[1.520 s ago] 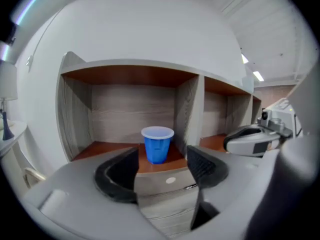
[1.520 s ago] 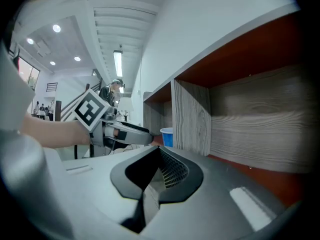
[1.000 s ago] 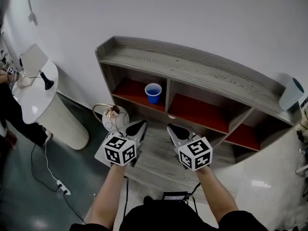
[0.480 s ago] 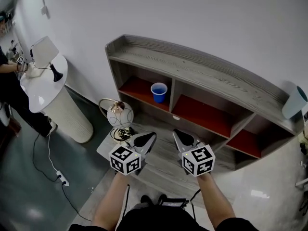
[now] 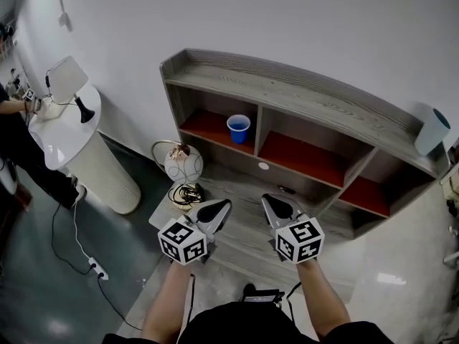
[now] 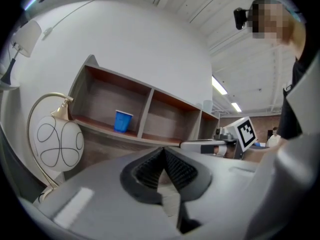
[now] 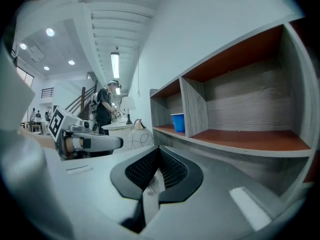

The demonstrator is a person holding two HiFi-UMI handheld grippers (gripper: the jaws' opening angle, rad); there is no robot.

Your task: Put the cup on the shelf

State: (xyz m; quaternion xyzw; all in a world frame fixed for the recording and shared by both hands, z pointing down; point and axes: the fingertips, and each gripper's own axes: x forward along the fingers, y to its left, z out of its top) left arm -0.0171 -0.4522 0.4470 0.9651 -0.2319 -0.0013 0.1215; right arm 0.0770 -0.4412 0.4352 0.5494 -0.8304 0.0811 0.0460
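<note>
Shelf (image 5: pixel 301 100): low, grey wood-grain, set against a white wall, with compartments floored in red.

Blue cup (image 5: pixel 238 128): upright, mouth up, in the shelf's leftmost upper compartment. It sits toward that compartment's right side, near the divider, and nothing touches it. The left gripper view shows the cup (image 6: pixel 122 121) in the same place. In the right gripper view the cup (image 7: pixel 178 122) sits partly behind the divider.

Left hand-held gripper (image 5: pixel 214 211): in front of the shelf over its lower grey ledge, well apart from the cup and pointing toward the shelf. Its ribbed pads (image 6: pixel 150 170) are pressed together with nothing between them.

Right hand-held gripper (image 5: pixel 277 208): just beside the left one, also in front of the shelf. Its pads (image 7: pixel 172 170) are closed on each other and hold nothing.

Left of the shelf:
- A white globe lamp (image 5: pixel 183 165) under a brass arch, with a coil of cable (image 5: pixel 185 192) at its foot.
- Farther left, a round white worktop (image 5: pixel 72 138) carrying a shaded table lamp (image 5: pixel 67 79).
- A person in dark clothes (image 5: pixel 18 149) at the worktop's far side.

Right end of the shelf: a pale cylinder (image 5: pixel 432 130) at top level. I cannot tell whether it rests on the shelf.
</note>
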